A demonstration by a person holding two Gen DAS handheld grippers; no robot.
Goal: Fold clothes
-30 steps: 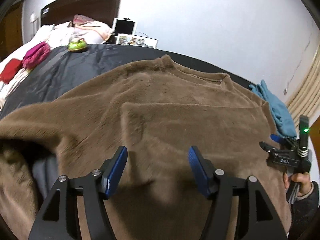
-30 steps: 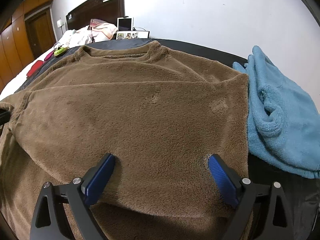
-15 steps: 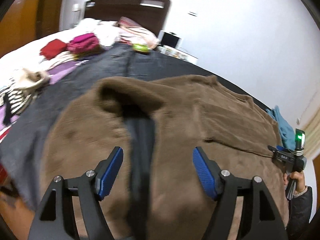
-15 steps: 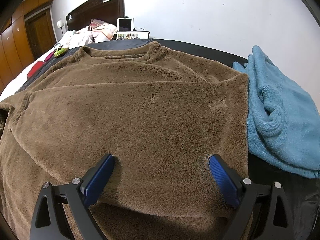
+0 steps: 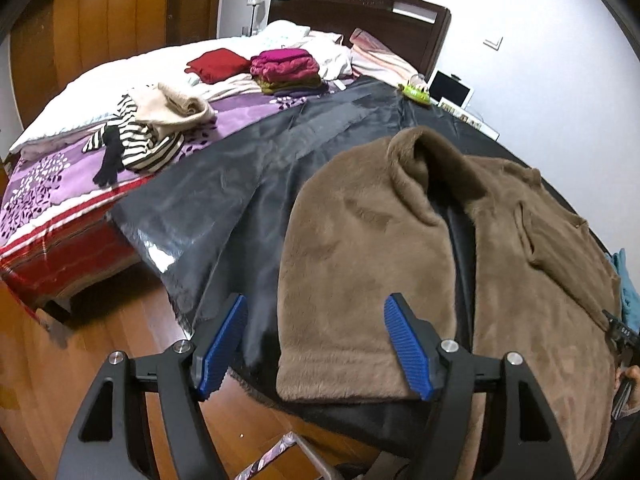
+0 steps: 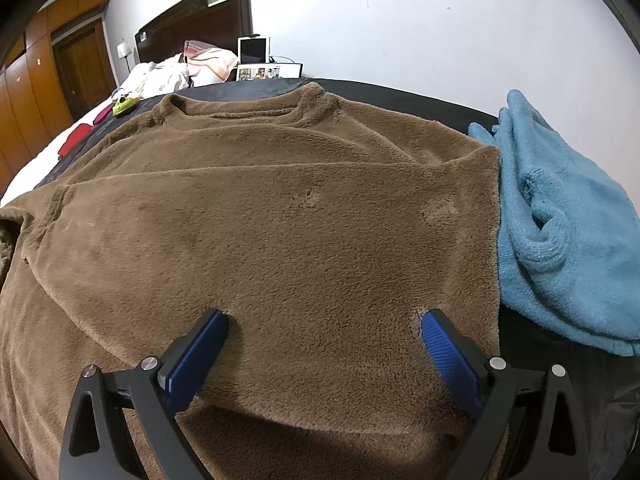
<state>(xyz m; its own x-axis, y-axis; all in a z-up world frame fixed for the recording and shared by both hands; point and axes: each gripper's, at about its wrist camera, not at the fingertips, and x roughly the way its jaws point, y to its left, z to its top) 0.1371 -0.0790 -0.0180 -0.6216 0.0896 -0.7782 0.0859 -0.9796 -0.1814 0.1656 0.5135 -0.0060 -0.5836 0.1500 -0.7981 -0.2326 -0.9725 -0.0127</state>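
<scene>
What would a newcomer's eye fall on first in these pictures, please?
A big brown fleece sweater spread over the dark sheet fills both views, one sleeve hanging off the near edge. A blue towel lies crumpled against its right side. Folded clothes sit on the bed behind.

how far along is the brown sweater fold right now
Done: one sleeve lies folded across the brown sweater, pinned by the right claw. In hand: the left claw, closing, empty, hovers over the other sleeve. Left: folding that sleeve, then the body.
</scene>
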